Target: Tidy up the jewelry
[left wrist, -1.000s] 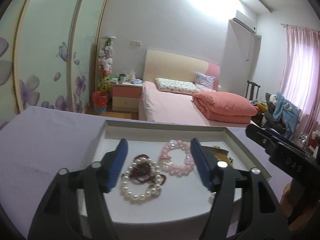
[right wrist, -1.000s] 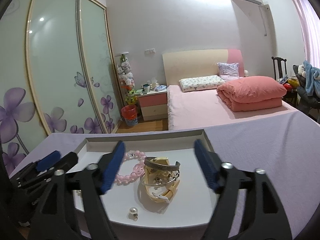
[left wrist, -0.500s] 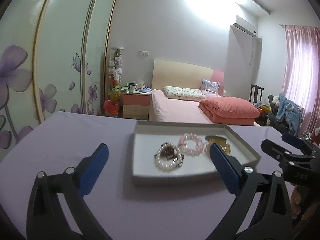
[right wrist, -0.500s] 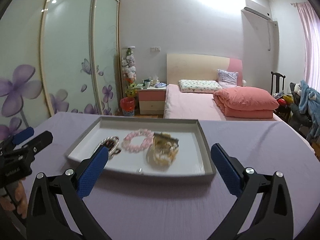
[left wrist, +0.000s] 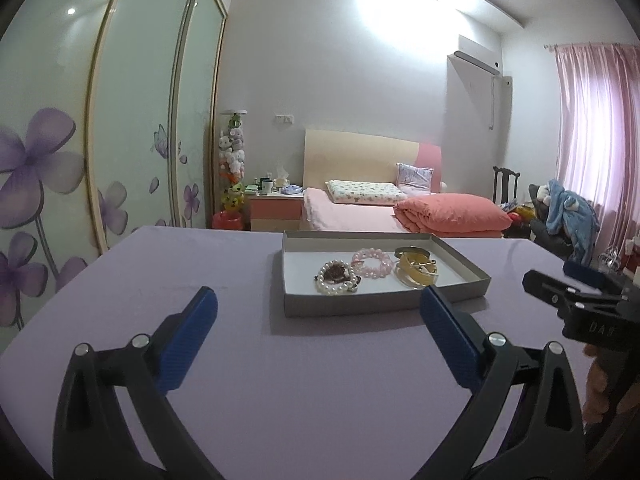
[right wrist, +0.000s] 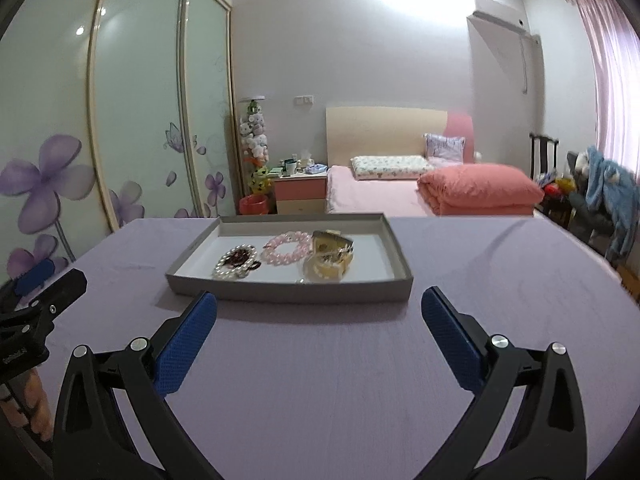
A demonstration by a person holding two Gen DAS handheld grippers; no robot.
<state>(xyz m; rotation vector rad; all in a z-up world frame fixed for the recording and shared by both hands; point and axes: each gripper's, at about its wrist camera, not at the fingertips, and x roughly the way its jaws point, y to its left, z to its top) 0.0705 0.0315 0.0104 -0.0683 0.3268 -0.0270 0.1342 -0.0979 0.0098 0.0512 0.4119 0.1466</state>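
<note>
tray [left wrist: 384,307] sat mid-frame in the left wrist view, on a lilac table [left wrist: 280,380], well beyond the claw tips. grey walls, white floor. inside it, left to right: pearl bracelet [left wrist: 335,279] ringed around a dark red beaded piece, pink bracelet [left wrist: 371,263] just right of and behind it, gold bangles [left wrist: 415,271] at right. pearl and pink pieces looked to be touching; bangles close beside the pink one.

left gripper [left wrist: 318,320] stood at lower centre of its view, jaws wide, blue pads apart, nothing between them but bare table. opening had just widened. right gripper [right wrist: 318,316] likewise at lower centre of its own view, jaws wide and just widened, nothing held, tips short of the tray's near wall.

right wrist view showed the same tray [right wrist: 288,290] in mid-frame, bangles slightly blurred. other gripper showed at the frame edge in each view: right edge in the left view, left edge in the right view.

bed [left wrist: 360,216] with an orange quilt lay upper centre, behind the table.
</note>
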